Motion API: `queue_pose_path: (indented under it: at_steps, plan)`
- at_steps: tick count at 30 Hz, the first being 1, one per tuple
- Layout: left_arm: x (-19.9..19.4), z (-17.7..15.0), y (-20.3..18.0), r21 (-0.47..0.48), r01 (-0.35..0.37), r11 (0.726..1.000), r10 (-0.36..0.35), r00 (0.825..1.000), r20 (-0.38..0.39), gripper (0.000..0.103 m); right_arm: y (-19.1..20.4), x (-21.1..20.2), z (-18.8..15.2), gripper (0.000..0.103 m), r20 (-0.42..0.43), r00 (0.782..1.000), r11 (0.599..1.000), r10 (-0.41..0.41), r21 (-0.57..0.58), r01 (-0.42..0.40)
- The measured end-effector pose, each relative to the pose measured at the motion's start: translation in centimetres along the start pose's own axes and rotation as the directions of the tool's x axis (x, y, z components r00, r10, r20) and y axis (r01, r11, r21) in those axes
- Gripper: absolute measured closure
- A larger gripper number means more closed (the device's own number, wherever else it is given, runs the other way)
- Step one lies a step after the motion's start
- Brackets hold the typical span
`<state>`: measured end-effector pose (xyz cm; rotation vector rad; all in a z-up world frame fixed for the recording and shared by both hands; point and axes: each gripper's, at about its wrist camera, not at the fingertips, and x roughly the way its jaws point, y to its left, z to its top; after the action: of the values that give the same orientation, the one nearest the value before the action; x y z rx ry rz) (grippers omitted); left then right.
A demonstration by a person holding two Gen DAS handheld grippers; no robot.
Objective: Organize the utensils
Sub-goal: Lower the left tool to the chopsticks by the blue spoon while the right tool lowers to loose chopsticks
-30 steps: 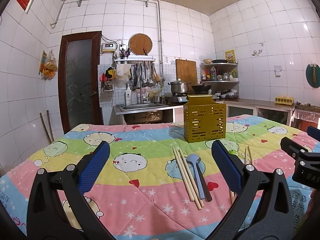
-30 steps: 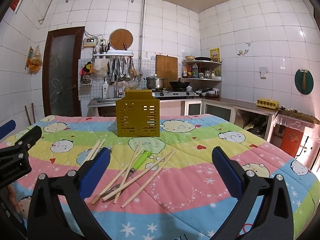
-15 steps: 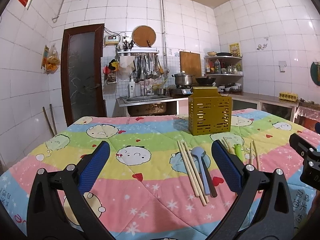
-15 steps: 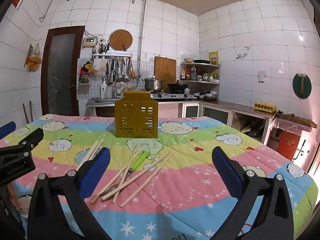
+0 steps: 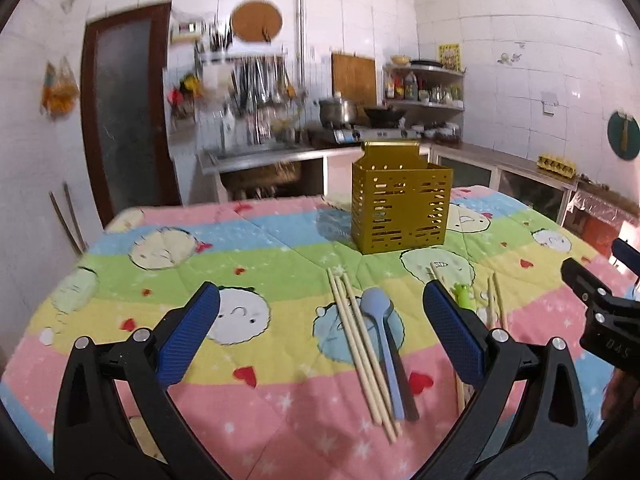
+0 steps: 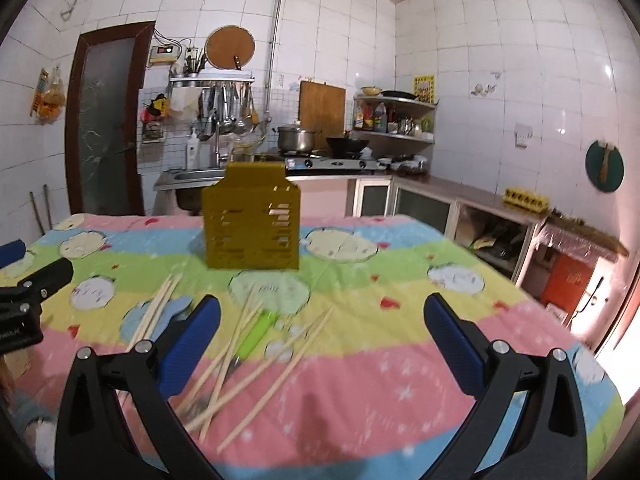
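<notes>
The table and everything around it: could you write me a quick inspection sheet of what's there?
Surface: table under a striped cartoon quilt.
Job's things: yellow slotted utensil holder upright at the far side; a row of chopsticks beside a blue spoon and a dark utensil; scattered chopsticks crossing a green-handled utensil.
Clutter: nothing seen on the quilt.
Grippers: left gripper and right gripper both open, empty, above the quilt.
Cables: wires by the wall box near the door.
Surroundings: tiled kitchen, sink, hanging ladles, pot and wok on the stove, shelf of bottles.
</notes>
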<state>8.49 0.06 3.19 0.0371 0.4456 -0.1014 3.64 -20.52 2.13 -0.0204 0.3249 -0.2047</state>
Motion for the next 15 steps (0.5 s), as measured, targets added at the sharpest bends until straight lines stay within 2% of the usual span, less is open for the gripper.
queue_pose_path:
  at_steps: [3, 9, 15]
  plan:
    - [2.6, 1.6, 0.5, -0.014, -0.001, 1.000, 0.001, 0.999, -0.049, 0.005, 0.5, 2.4, 1.3, 0.004, -0.030, 0.999, 0.999, -0.028, -0.023, 0.027]
    - [6.8, 3.8, 1.2, -0.047, -0.014, 0.999, 0.009, 0.995, -0.099, 0.005, 0.3, 6.5, 2.5, 0.004, -0.109, 0.990, 0.996, -0.087, -0.011, 0.086]
    - [10.8, 4.8, 1.2, -0.055, -0.015, 0.998, 0.005, 0.984, -0.176, 0.005, -1.0, 10.8, 2.2, 0.004, -0.243, 0.964, 0.991, -0.111, 0.040, 0.125]
